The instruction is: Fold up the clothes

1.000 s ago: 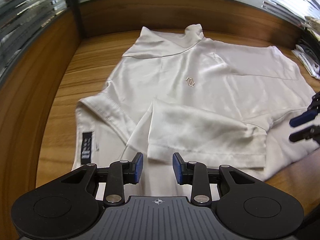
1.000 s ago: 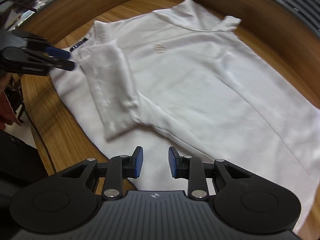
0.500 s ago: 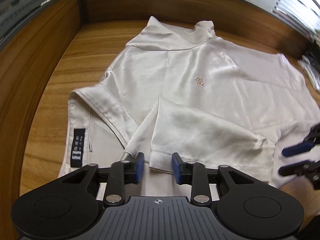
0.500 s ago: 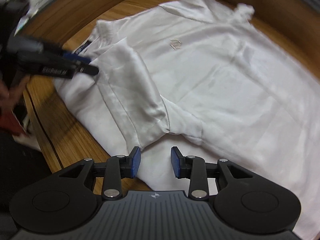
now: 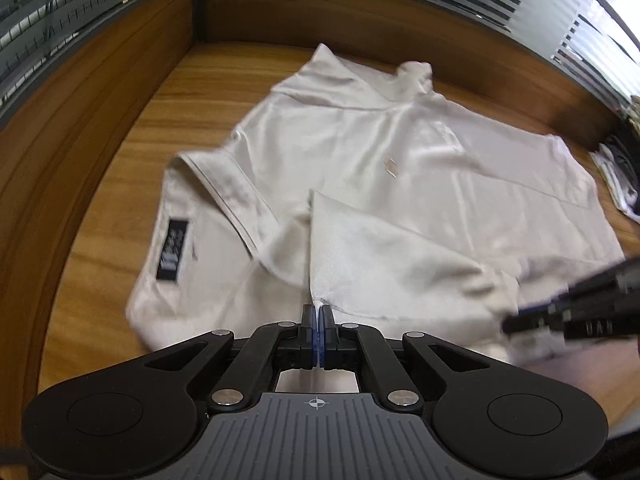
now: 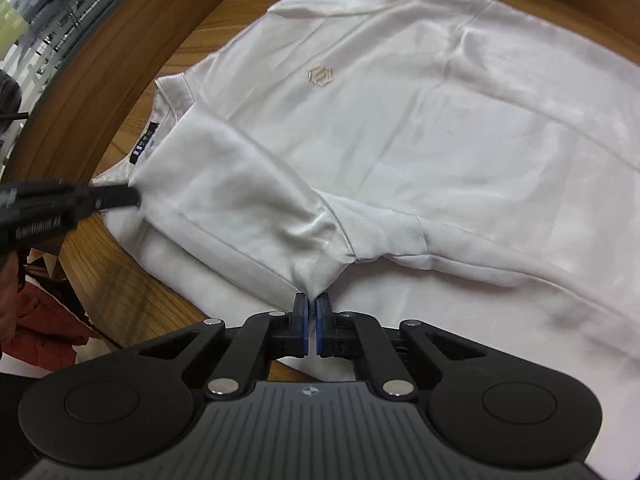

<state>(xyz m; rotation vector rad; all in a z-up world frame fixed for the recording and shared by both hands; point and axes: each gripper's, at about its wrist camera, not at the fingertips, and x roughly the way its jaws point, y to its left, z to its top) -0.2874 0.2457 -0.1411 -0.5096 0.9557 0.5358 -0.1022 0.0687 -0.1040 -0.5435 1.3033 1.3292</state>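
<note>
Both grippers, left gripper (image 5: 319, 320) and right gripper (image 6: 311, 312), have closed, each pinching one white shirt (image 5: 420, 184) sleeve's corner.

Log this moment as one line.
phase: sleeve fold | left hand-held gripper: shut on sleeve cuff corner | right hand-held gripper: shut on sleeve shoulder end | shirt: flat on table

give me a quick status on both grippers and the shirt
Left gripper shut on sleeve corner. Right gripper shut on the sleeve's other end. White shirt flat on wooden table. Nothing blocking.
</note>
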